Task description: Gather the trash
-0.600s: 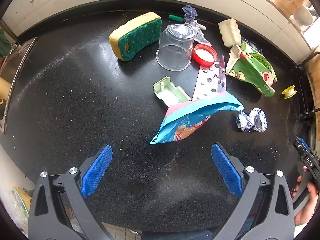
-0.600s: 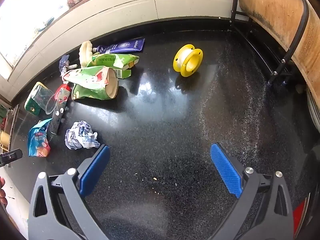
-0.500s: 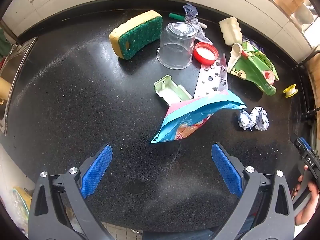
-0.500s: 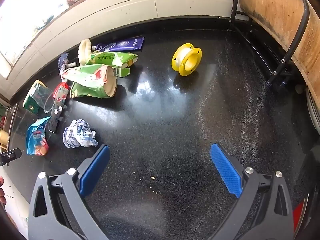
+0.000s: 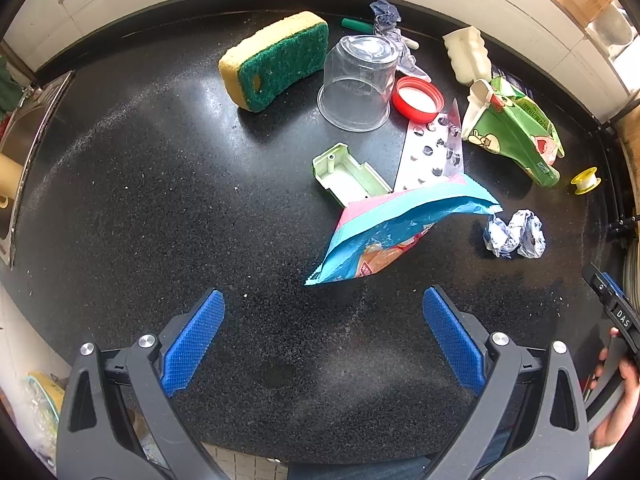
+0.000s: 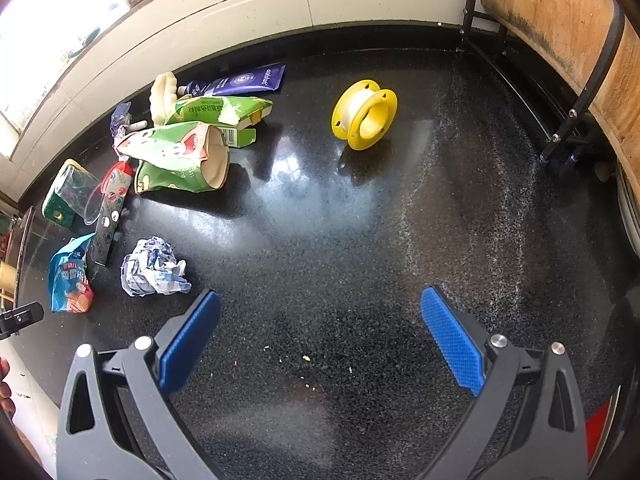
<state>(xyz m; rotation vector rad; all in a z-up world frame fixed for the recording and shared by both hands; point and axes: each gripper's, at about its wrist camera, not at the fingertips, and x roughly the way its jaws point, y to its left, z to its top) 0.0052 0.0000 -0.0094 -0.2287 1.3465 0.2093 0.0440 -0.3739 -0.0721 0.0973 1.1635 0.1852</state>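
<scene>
Trash lies scattered on a black speckled counter. A blue and pink snack bag lies just beyond my left gripper, which stands open and empty above the counter. Near the bag are a crumpled paper ball, an empty pill blister, a pale green plastic tray and a green carton. My right gripper is open and empty too; the paper ball sits to its left, the snack bag further left, and green cartons lie beyond.
A yellow-green sponge, an upturned clear cup and a red lid sit toward the back wall. A yellow spool stands mid-counter. A sink edge is at the left, a black rack and wooden board at the right.
Both views have shifted only slightly; the trash sits a little lower and nearer in the left wrist view. Both grippers stay open and empty.
</scene>
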